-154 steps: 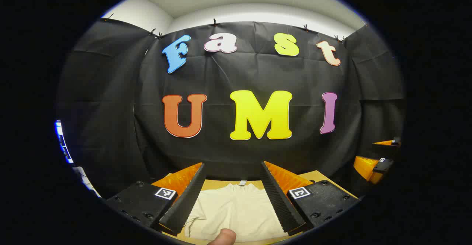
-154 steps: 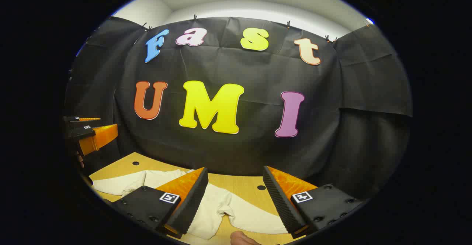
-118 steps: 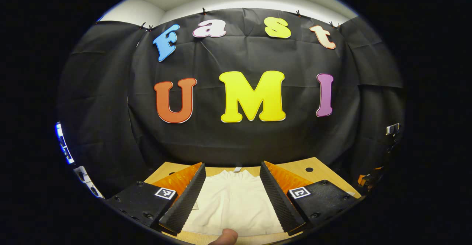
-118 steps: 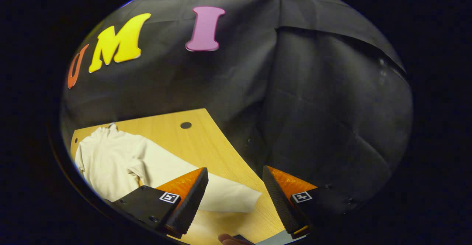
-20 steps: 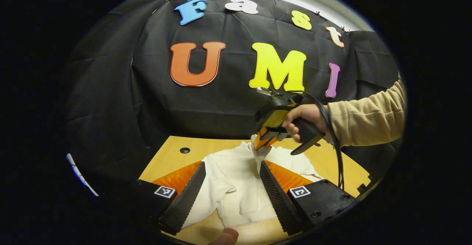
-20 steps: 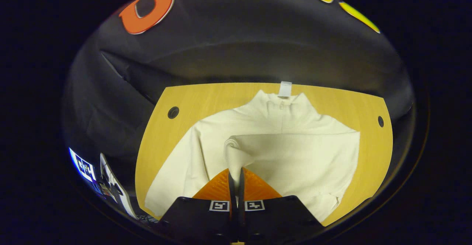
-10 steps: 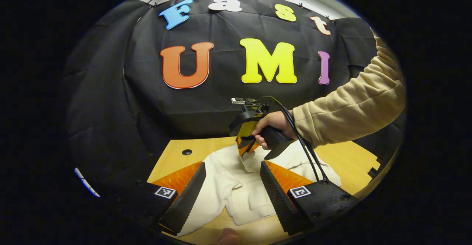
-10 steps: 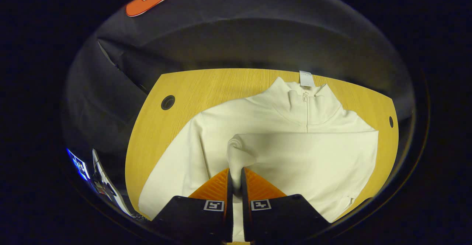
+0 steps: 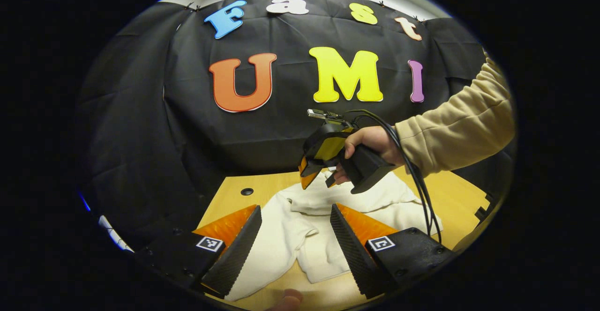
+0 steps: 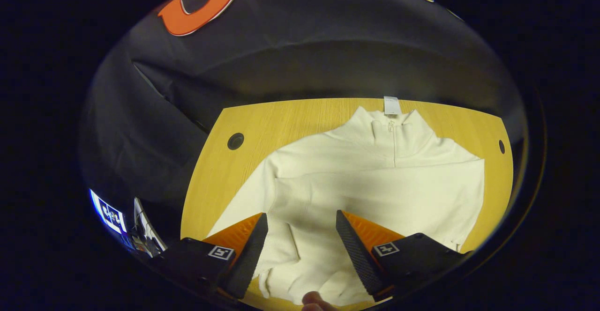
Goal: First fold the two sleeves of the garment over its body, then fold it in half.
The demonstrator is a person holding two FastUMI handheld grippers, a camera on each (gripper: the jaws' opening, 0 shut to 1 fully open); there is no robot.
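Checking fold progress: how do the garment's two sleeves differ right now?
The right sleeve lies folded straight across the garment's body; the left sleeve slants outward, partly on the table. The right sleeve lies beneath the open right tongs; the left sleeve lies beside them. Both are cream.

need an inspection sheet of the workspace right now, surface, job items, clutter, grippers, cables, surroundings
surface: wooden table with round holes near its far corners.
job's things: cream garment lies flat, collar toward the wall; one sleeve lies folded across the body, the other sleeve still trails toward the near edge.
clutter: nothing seen on the table.
grippers: right gripper open above the garment, gripping nothing; left gripper open above the loose sleeve.
cables: black cable hangs from the right gripper over the garment.
surroundings: black cloth wall.
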